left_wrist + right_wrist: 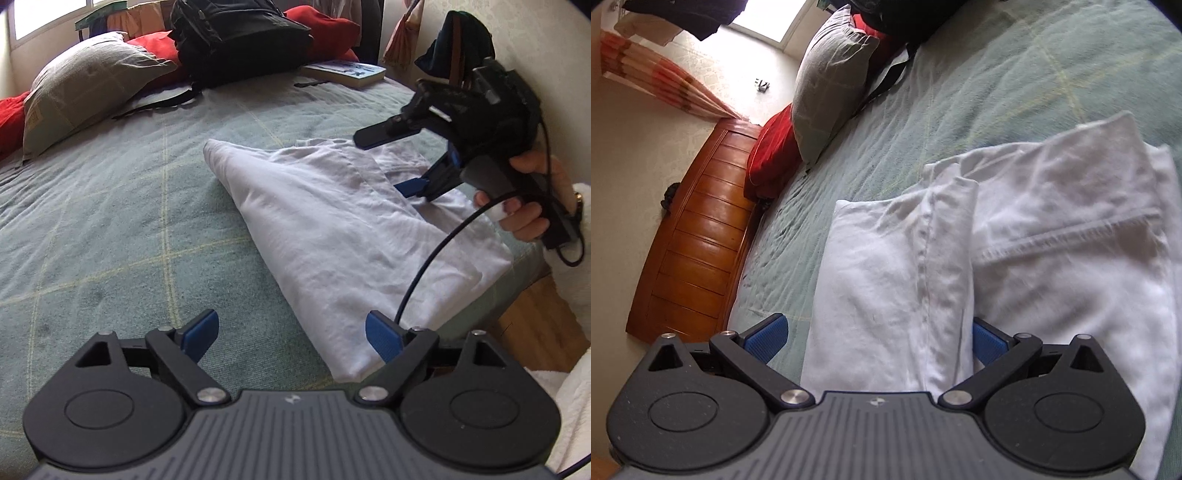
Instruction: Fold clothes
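The partly folded white cotton garment lies at the bed's near right edge, long axis running away diagonally. Left gripper open, empty, at its near corner; right gripper open, probably nearer, straddling the folded strip

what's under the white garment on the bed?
The white garment lies partly folded on the green checked bedspread, which shows all around it. Its own folded layers overlap; whether anything else sits beneath is hidden.
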Demonstrator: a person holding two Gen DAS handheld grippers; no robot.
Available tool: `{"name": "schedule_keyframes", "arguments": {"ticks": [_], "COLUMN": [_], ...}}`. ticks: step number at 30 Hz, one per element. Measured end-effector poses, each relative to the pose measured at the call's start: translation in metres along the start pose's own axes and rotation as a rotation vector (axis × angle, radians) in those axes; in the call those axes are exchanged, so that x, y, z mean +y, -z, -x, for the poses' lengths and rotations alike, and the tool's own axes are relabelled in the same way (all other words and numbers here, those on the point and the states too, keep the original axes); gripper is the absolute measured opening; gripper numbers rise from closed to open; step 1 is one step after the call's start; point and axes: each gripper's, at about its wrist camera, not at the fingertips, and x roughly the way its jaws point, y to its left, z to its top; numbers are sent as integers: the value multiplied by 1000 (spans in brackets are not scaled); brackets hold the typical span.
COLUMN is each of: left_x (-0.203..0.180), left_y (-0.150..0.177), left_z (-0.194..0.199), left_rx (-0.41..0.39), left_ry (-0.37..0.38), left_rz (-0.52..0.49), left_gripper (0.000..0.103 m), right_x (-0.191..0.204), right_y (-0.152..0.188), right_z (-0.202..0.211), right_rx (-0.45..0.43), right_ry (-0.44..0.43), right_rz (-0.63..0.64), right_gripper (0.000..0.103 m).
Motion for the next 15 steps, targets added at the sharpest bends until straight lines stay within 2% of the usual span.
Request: {"name": "schedule_keyframes", "arguments": {"ticks": [5, 8, 15], "left_x": [7, 11, 17], "left_y": [-1, 0, 3], "left_z": [8, 9, 11], "left_rx": [-38, -50, -70], "left_ry": [28, 43, 44], "left_rz": [29, 36, 59], "left_gripper": [87, 88, 88], "right_x": [7, 7, -6], "right_y": [3, 17, -2], "right_z": [-5, 1, -12], "right_rx": [39, 81, 52], "right_ry": [7, -39, -119], "right_rz": [28, 35, 2], "right_gripper": [103, 103, 103]}}
